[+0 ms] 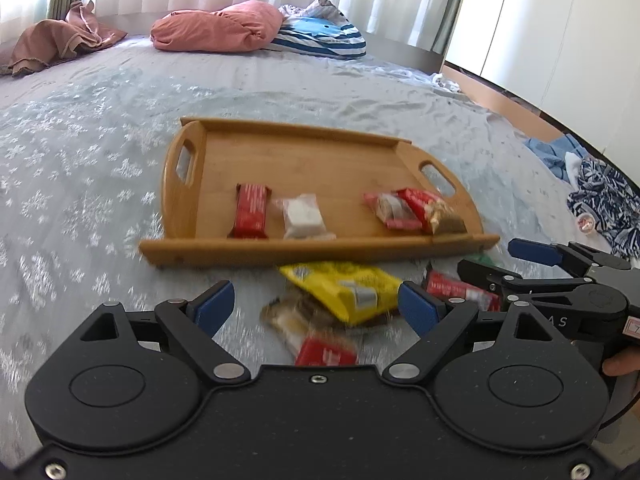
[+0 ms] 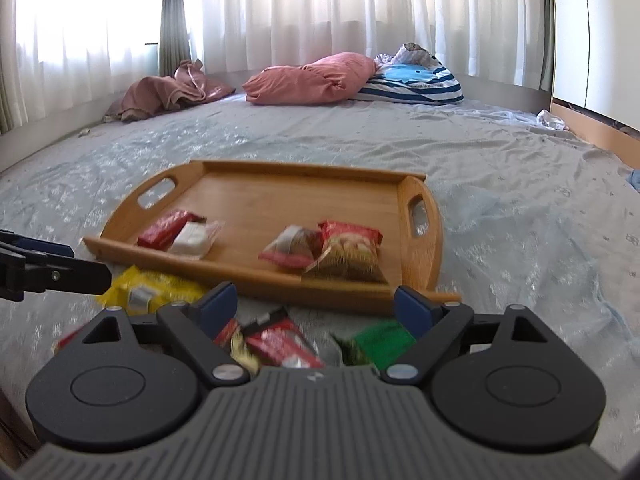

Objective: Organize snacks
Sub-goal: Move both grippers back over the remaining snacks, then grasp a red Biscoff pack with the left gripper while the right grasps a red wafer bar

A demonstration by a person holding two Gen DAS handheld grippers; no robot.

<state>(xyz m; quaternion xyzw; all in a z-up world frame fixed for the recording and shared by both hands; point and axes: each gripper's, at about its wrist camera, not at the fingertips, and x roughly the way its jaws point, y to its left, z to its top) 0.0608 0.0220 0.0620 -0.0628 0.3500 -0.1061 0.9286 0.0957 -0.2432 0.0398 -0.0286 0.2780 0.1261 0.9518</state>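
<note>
A wooden tray lies on the bed and holds a red bar, a white packet and two red snack packets. In front of it lie loose snacks: a yellow packet, red wrappers and a green packet. My left gripper is open above the yellow packet. My right gripper is open over the red and green packets; it also shows in the left wrist view.
The bed has a pale blue patterned sheet. Pink pillows and a striped blue cushion lie at the far end before white curtains. Blue clothes lie at the bed's right edge.
</note>
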